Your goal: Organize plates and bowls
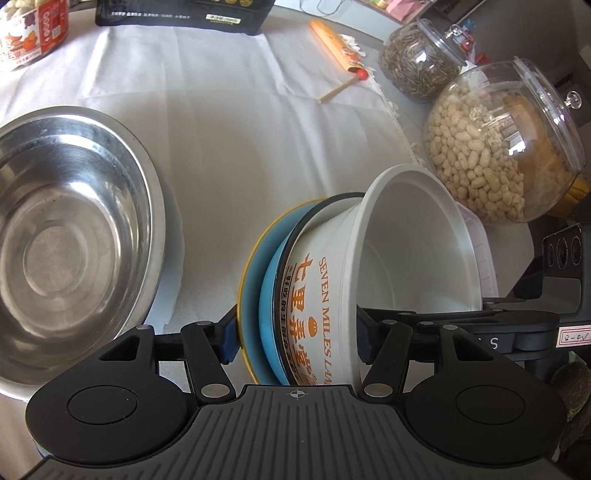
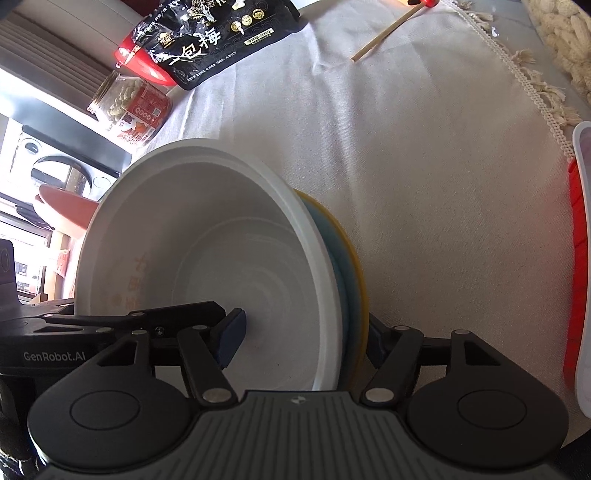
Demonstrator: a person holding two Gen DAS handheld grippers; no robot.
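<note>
**Between both tongs, a tipped stack of bowls and plate**

Above the white cloth (image 1: 258,140) covering the tabletop, we hold a nested stack tipped on its side. A white paper bowl (image 1: 406,251) with orange lettering sits in a dark-rimmed bowl (image 1: 295,236), which sits against a blue plate with a yellow rim (image 1: 255,266).

Our left tongs (image 1: 295,332) straddle the stack: one blue pad (image 1: 229,336) lies against the yellow-rimmed plate, the other sits at the white bowl's rim, so these tongs look clamped on the stack, spread wide. Our right tongs (image 2: 303,332) reach in from the opposite side. Their one pad (image 2: 232,338) is inside the white paper bowl (image 2: 207,251), close to its bottom, and the other finger is behind the yellow rim of the plate (image 2: 354,266). Whether that inner pad presses on the bowl we cannot tell.

To the left of the stack, in the left wrist view, a large steel bowl (image 1: 74,221) stands upright on the cloth, well apart from it. Near the far edge lie a black snack bag (image 2: 218,40), a red-labelled jar (image 2: 129,110) and a thin wooden stick (image 2: 384,33). Beside the cloth's fringe stand a clear jar of peanuts (image 1: 498,147) and a jar of dark seeds (image 1: 417,62).
</note>
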